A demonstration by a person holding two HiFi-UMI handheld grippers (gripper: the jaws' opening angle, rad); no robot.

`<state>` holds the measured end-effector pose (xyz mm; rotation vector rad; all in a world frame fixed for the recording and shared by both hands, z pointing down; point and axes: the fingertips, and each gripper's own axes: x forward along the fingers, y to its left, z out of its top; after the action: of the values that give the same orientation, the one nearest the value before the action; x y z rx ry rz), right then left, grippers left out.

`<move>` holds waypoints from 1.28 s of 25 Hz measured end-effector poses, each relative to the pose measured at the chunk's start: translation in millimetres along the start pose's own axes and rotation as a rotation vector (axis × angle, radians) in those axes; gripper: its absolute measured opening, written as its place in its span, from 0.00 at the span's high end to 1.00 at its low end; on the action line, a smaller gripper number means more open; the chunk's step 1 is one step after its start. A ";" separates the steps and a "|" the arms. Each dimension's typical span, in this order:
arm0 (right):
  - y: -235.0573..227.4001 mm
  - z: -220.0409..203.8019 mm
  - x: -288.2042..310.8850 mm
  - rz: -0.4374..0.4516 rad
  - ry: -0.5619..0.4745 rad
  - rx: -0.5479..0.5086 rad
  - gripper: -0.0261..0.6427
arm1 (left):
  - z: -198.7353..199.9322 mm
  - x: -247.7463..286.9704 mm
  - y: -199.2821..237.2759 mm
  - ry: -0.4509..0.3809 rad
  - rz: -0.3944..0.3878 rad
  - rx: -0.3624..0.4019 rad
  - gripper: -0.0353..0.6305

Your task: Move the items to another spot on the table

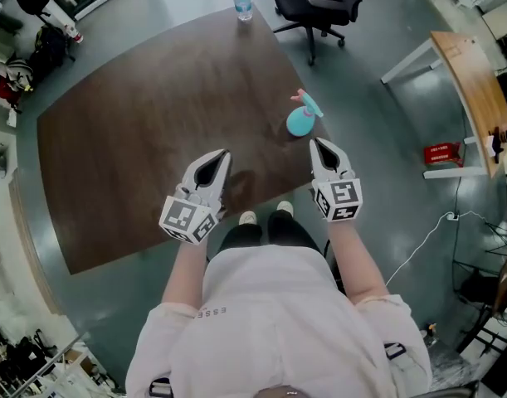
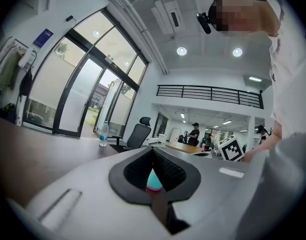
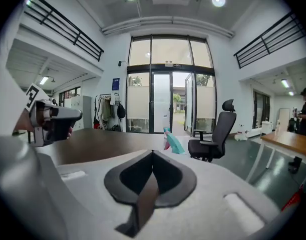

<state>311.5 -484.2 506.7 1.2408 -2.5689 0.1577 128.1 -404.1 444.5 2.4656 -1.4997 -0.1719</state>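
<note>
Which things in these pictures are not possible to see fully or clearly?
- Teal round spray bottle with pink trigger: left gripper view, the left gripper covers all but a sliver.
- Same bottle: right gripper view, the right gripper hides its lower part.
- Clear plastic water bottle: head view, label too small.

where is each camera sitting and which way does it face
Head view: on the person's head, looking steeply down at the table; shows torso, forearms, shoes, left claw and right claw.
Left gripper view: on the left claw, facing the teal spray bottle across the table; the torso shows at right.
Right gripper view: on the right claw, facing the glass doors; the left claw shows at left.
All three share the spray bottle.
</note>
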 end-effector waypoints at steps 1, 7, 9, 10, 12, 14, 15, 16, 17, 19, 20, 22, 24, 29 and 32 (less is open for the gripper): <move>5.9 -4.4 -6.9 0.013 0.001 0.000 0.97 | -3.0 -1.7 -6.8 0.004 -0.013 0.007 0.92; 46.1 -20.7 -36.8 0.113 0.003 -0.007 0.97 | -14.7 -21.1 -54.0 0.013 -0.049 0.039 0.92; 66.1 -22.5 -46.5 0.153 0.009 -0.033 0.97 | -16.6 -35.0 -65.0 0.014 -0.026 0.054 0.92; 76.8 -22.0 -52.1 0.177 0.008 -0.049 0.97 | -17.9 -42.5 -71.2 0.018 -0.014 0.067 0.92; 97.6 -19.7 -65.9 0.225 -0.007 -0.067 0.97 | -22.0 -59.7 -85.2 0.028 0.010 0.096 0.92; 116.6 -20.1 -82.0 0.269 -0.020 -0.073 0.97 | -28.2 -82.3 -97.1 0.027 0.050 0.098 0.92; 124.7 -21.6 -89.9 0.288 -0.023 -0.074 0.97 | -31.4 -95.0 -101.7 0.022 0.076 0.087 0.92; 131.4 -23.1 -97.3 0.307 -0.025 -0.076 0.97 | -34.4 -107.7 -105.6 0.016 0.103 0.074 0.92; 136.9 -24.0 -104.0 0.323 -0.026 -0.079 0.97 | -36.8 -120.1 -109.1 0.013 0.127 0.065 0.92; 145.0 -23.1 -115.2 0.341 -0.033 -0.090 0.97 | -40.1 -144.5 -113.0 0.010 0.169 0.058 0.92; 148.8 -22.5 -120.4 0.345 -0.036 -0.096 0.97 | -41.7 -157.1 -113.2 0.008 0.191 0.055 0.92; 158.0 -23.2 -130.4 0.357 -0.036 -0.102 0.97 | -45.0 -183.2 -111.3 0.003 0.241 0.042 0.92; 170.3 -23.9 -138.1 0.376 -0.031 -0.104 0.97 | -45.0 -208.8 -107.8 -0.009 0.292 0.029 0.92; 215.6 -14.5 -144.0 0.442 -0.053 -0.136 0.97 | -38.1 -266.1 -88.7 -0.043 0.403 0.024 0.92; 250.5 -1.7 -146.4 0.470 -0.091 -0.160 0.97 | -32.8 -301.6 -70.9 -0.054 0.446 0.014 0.92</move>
<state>202.7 -217.6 470.7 0.5859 -2.8446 -0.0118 56.6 -100.9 448.0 2.0810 -2.0295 -0.1437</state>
